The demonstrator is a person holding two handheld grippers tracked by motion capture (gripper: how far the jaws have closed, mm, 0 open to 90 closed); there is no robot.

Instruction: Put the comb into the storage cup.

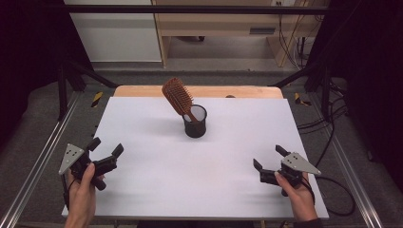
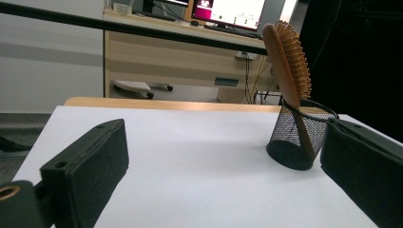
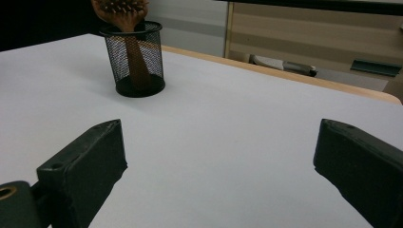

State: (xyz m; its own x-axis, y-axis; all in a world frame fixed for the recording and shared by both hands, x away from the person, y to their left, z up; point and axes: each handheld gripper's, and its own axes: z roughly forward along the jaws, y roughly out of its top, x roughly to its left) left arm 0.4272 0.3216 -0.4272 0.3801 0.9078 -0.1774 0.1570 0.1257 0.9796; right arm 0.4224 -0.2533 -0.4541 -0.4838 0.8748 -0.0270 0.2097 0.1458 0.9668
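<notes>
The white table [image 1: 142, 190] sits in front of a pale wooden cabinet and dark curtained sides, bare but for one thing near its far middle: a black mesh cup [image 1: 195, 121] with a wooden hairbrush [image 1: 177, 96] standing in it, handle down, head leaning up and to the left.

Both of your tools are idle. The left gripper [image 1: 105, 147] and the right gripper [image 1: 269, 156] rest low at the near corners, jaws spread wide with nothing between them, well apart from the cup.

The likely job is lifting that brush out. Go for the bare neck just above the rim, not the bristled head, and pull along the handle's lean rather than straight up, or the light cup may tip or ride along with it. Steadying the cup's wall with your other tool would help.

Your left hand [image 1: 81, 194] grips from behind, jaws angled right and forward toward the cup. Your right hand [image 1: 297, 190] mirrors it, jaws pointing left and forward, wrist low over the table's edge.
</notes>
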